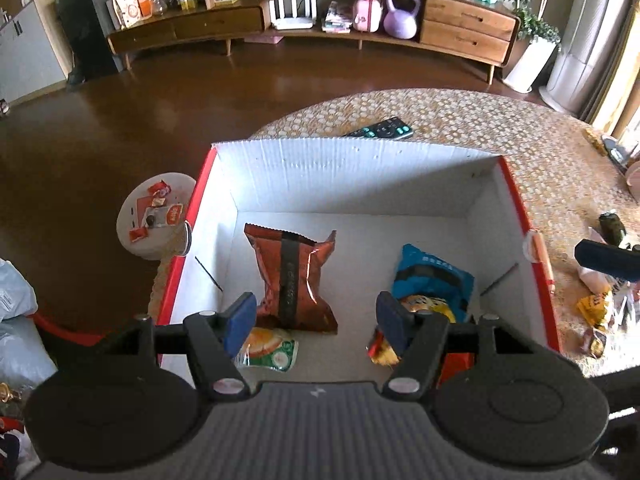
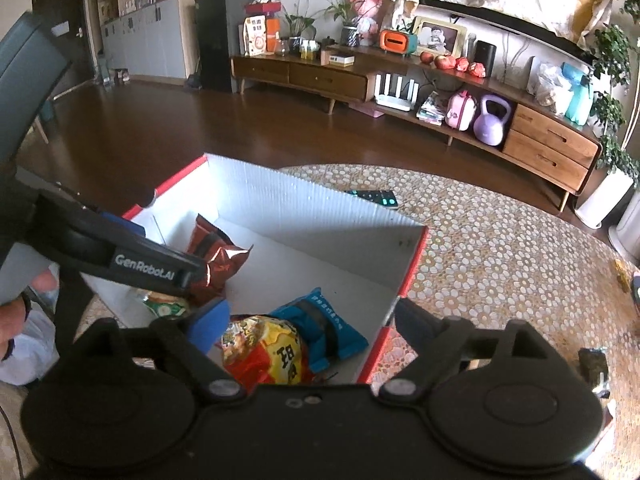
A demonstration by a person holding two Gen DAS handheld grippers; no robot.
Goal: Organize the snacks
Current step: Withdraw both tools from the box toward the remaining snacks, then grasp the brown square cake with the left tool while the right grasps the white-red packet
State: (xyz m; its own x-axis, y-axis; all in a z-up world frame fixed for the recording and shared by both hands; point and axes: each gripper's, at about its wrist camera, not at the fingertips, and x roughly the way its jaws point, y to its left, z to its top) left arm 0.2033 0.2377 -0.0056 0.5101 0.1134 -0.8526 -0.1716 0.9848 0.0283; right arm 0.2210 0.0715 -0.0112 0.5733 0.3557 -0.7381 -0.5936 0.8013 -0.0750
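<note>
A red-edged white box [image 1: 360, 168] stands on the patterned table. Inside lie a brown foil snack bag [image 1: 294, 276], a blue bag [image 1: 432, 276], a red-yellow bag [image 2: 264, 352] and a green-orange packet [image 1: 272, 350]. My left gripper [image 1: 316, 322] is open and empty, held over the box's near side above the bags. My right gripper [image 2: 308, 320] is open and empty, straddling the box's right wall [image 2: 412, 264] above the red-yellow bag. The left gripper's arm [image 2: 144, 264] shows in the right wrist view over the box.
Loose snacks [image 1: 596, 304] lie on the table right of the box. A remote control [image 1: 380, 128] lies behind the box. A round stool [image 1: 156, 216] with small packets stands left. A dark packet [image 2: 594, 364] lies on the table at right.
</note>
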